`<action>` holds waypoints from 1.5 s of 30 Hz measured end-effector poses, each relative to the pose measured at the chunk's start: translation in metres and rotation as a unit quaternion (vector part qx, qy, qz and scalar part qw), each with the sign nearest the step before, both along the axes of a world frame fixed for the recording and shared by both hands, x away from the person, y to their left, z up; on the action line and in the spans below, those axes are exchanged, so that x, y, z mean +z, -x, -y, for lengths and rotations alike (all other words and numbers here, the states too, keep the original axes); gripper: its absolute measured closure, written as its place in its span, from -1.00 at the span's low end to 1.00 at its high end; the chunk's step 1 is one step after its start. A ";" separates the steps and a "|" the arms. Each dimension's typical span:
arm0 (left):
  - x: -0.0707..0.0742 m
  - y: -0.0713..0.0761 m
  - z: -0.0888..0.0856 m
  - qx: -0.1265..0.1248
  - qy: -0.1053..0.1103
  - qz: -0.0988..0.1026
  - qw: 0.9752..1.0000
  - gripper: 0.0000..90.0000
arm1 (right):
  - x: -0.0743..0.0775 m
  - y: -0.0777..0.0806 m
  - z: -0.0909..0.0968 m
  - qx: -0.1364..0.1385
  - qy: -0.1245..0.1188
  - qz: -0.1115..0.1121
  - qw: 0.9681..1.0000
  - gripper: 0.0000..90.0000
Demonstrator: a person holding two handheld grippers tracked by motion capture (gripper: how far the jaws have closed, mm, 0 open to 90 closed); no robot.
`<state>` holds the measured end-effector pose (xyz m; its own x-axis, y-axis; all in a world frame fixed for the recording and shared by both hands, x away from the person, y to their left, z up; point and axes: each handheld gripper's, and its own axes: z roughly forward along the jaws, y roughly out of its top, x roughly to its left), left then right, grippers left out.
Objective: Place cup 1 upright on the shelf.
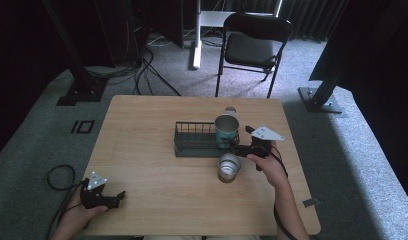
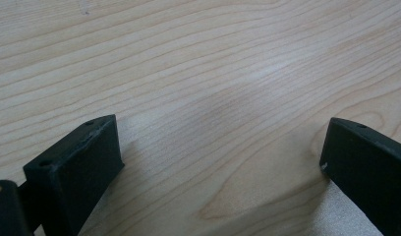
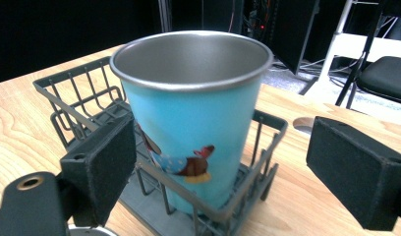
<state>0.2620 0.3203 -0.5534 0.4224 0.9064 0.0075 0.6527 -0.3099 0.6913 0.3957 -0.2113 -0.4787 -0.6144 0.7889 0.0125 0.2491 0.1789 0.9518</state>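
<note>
Blue cup (image 3: 191, 120) stands upright in the right end of the wire rack (image 1: 194, 138), mid-desk, slightly right of centre; metal rim, bird print on its side, empty inside as far as visible. Right tool (image 1: 240, 147) sits just beside the cup on its right, jaws spread wide, one on each side of the cup in the right gripper view, not touching it; nothing gripped. Right hand (image 1: 268, 165) holds that tool from the desk's right side. Second cup (image 1: 228, 167), metal, upright on the desk (image 1: 142, 165) just in front of the rack's right end, near the right tool, apart from the blue cup. Small round object behind the rack at the far side, too small to tell. Left tool (image 1: 119, 196) low at the near-left corner of the desk, well apart from rack and cups, jaws wide over bare wood in the left gripper view, holding nothing. Left hand (image 1: 79, 210) at the desk's edge. Chair (image 1: 252, 45) on the floor beyond the desk.
</note>
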 end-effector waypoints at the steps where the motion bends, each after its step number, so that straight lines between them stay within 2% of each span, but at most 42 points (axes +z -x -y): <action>1: 0.000 0.000 0.000 0.000 0.000 0.000 1.000 -0.94 | -0.001 0.001 0.002 -0.002 0.000 -0.001 1.000 -0.75; 11: 0.000 0.000 0.000 0.000 0.000 0.000 1.000 -0.94 | -0.009 0.011 0.021 -0.017 0.001 -0.004 1.000 -0.75; 19: 0.000 0.000 0.000 0.000 0.000 0.000 1.000 -0.94 | -0.024 0.024 0.044 -0.036 0.004 -0.013 0.999 -0.75; 33: 0.000 0.000 0.000 0.000 0.000 0.000 1.000 -0.94 | -0.043 0.044 0.068 -0.058 0.009 -0.034 0.998 -0.75; 45: 0.000 0.000 0.000 0.000 -0.001 0.001 1.000 -0.94 | -0.053 0.064 0.084 -0.077 0.010 -0.041 0.996 -0.74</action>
<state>0.2620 0.3204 -0.5535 0.4232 0.9060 0.0091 0.6516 -0.3113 0.6918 0.3317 -0.2953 -0.5320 -0.4836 0.8744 0.0403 0.3514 0.1518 0.9239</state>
